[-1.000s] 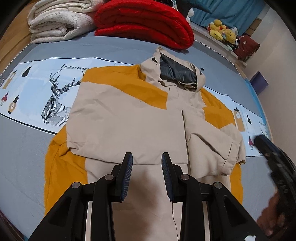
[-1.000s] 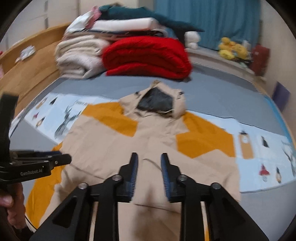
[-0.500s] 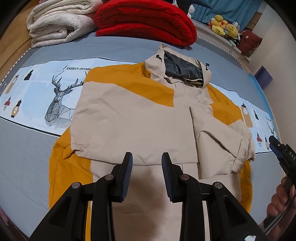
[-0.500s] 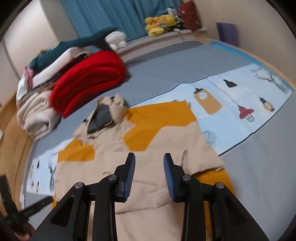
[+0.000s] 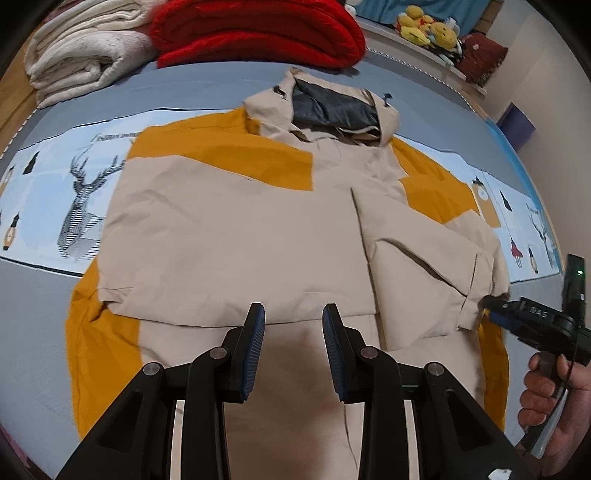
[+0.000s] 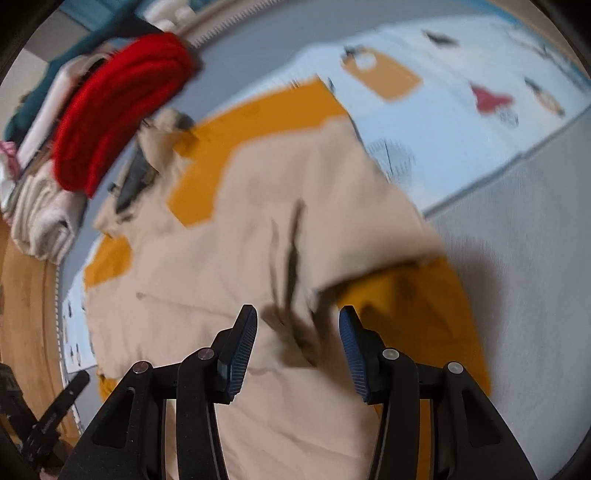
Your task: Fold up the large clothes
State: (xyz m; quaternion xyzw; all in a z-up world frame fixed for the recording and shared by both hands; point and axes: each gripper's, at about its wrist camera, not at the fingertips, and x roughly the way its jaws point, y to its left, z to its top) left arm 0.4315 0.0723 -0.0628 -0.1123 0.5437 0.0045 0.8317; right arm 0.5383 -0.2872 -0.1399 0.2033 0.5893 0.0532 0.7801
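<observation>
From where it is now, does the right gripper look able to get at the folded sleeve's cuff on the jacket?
Probably yes. The right gripper is open with the folded sleeve's cuff right at its fingers, and nothing lies between them. The jacket lies flat on the bed, so the way looks free.

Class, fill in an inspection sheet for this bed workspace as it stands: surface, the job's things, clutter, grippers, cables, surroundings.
Surface: grey bed cover with a pale blue printed band showing a deer.
Job's things: beige and orange hooded jacket spread flat, both sleeves folded over the body, hood towards the blankets.
Clutter: red blanket and cream blanket stacked beyond the hood.
Grippers: left gripper open above the hem; right gripper open at the jacket's right sleeve edge.
Cables: thin black cord by the right hand.
Surroundings: yellow plush toys on a ledge, wooden bed frame.
</observation>
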